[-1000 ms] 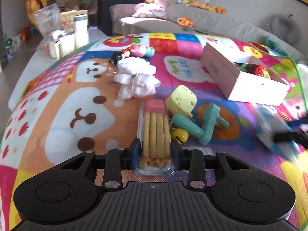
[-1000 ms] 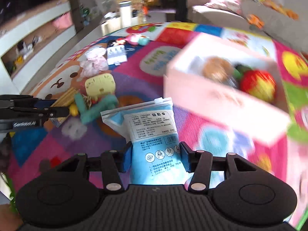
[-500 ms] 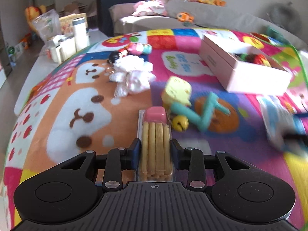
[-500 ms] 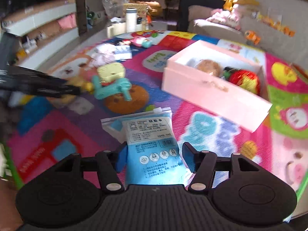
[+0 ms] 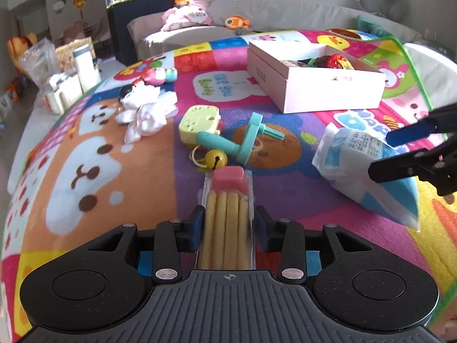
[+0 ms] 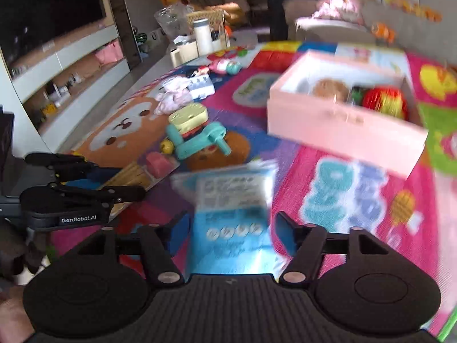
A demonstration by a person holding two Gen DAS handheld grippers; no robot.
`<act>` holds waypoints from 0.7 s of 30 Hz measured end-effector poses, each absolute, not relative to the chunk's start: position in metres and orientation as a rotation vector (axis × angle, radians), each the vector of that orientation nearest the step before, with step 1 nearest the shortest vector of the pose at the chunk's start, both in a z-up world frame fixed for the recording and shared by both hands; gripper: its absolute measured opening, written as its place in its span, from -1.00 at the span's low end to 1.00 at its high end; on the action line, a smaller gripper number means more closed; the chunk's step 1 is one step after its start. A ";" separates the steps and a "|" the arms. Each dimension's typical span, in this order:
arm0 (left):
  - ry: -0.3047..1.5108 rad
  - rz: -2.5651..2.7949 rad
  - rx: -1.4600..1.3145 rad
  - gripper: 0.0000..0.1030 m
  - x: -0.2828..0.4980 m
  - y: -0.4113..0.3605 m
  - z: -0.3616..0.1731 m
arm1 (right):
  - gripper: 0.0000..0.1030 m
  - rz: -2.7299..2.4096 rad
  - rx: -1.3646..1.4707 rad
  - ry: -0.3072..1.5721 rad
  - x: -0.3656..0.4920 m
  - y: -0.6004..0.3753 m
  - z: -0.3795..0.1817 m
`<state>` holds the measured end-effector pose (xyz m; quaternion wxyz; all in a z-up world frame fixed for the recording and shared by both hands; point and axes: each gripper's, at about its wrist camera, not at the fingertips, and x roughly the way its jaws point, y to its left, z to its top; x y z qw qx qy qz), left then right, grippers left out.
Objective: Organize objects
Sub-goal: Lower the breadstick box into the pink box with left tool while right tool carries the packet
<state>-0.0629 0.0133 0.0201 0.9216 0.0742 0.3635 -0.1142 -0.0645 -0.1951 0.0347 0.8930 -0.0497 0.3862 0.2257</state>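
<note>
Between the fingers of the left tool (image 5: pixel 228 224), a clear pack of biscuit sticks (image 5: pixel 227 228) with a pink end is clamped, raised over the patterned play mat (image 5: pixel 85 157). Right tool (image 6: pixel 231 233): closed on a blue-and-white pouch (image 6: pixel 231 214), blurred in its own view. Ahead of both tools lie a teal toy (image 5: pixel 242 143), a yellow toy (image 5: pixel 200 121) and an open pink box (image 5: pixel 314 85).
</note>
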 end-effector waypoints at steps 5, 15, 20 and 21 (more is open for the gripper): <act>0.787 -0.308 0.118 -0.28 -0.069 0.012 0.025 | 0.37 0.516 -0.149 0.849 -0.066 -0.189 0.026; 0.772 -0.518 0.003 -0.29 -0.051 -0.023 0.071 | 0.00 0.350 -0.028 0.683 -0.077 -0.264 0.070; 0.592 -0.502 -0.019 -0.29 0.008 -0.066 0.124 | 0.01 0.216 0.035 0.547 -0.075 -0.308 0.095; 0.573 -0.500 -0.052 -0.28 0.023 -0.073 0.131 | 0.01 0.203 0.045 0.535 -0.073 -0.313 0.097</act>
